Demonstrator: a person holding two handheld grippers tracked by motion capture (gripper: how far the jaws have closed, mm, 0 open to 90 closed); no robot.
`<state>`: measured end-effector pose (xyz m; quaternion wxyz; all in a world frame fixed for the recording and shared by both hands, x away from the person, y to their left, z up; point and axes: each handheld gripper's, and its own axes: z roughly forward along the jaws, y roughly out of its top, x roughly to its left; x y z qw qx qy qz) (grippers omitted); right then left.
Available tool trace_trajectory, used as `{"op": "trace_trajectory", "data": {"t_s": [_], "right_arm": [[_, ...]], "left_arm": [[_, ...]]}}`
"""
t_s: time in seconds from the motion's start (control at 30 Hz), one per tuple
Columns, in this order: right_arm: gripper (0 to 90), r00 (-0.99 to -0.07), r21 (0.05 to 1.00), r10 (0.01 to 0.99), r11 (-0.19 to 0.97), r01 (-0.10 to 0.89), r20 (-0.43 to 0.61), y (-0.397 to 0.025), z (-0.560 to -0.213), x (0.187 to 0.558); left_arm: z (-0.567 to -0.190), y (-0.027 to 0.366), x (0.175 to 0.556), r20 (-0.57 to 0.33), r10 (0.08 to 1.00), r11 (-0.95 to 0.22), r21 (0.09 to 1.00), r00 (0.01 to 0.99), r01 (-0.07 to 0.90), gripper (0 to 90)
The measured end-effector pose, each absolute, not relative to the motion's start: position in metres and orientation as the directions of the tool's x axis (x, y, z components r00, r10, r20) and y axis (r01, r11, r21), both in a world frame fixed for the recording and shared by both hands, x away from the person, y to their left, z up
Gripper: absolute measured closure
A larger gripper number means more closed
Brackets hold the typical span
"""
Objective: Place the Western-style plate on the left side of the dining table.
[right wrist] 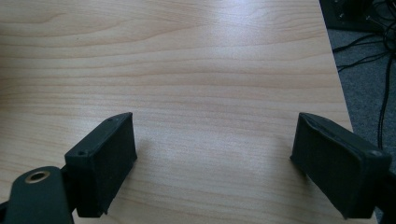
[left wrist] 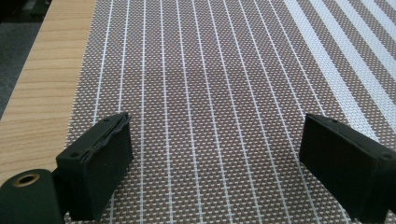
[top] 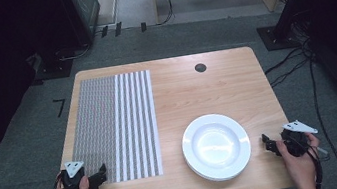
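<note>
A woven placemat (top: 113,128), grey on its left half and white-striped on its right, lies flat on the left side of the wooden table (top: 196,90). A white plate (top: 188,144) with nothing on it sits at the front right. My left gripper (top: 101,174) rests at the mat's near left corner. In the left gripper view it (left wrist: 215,130) stands open over the placemat (left wrist: 210,70), holding nothing. My right gripper (top: 268,143) is just right of the plate. It (right wrist: 212,126) is open over bare wood (right wrist: 187,56).
A dark round cable hole (top: 200,67) sits near the table's far edge. Cables (top: 293,63) trail over the grey carpet right of the table, and dark equipment stands at the back left and right. The table's right edge (right wrist: 334,65) runs close to my right gripper.
</note>
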<state>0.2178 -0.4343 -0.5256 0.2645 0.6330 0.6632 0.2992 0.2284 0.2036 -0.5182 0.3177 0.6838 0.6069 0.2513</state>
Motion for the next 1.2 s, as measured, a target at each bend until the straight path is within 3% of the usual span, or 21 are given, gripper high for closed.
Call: {"op": "trace_trajectory", "data": {"t_s": [0.43, 1.2], "right_arm": [[13.5, -0.059, 0.732, 0.998, 0.020, 0.682, 0.028, -0.434, -0.526, 0.218], [14.1, -0.046, 0.733, 0.999, 0.011, 0.680, 0.028, -0.433, -0.526, 0.217]], "left_arm": [[-0.513, 0.204, 0.228, -0.057, 0.991, -0.036, 0.755, 0.120, 0.655, 9.4], [-0.471, 0.136, 0.243, -0.092, 0.960, -0.084, 0.803, 0.263, 0.590, 9.4]]}}
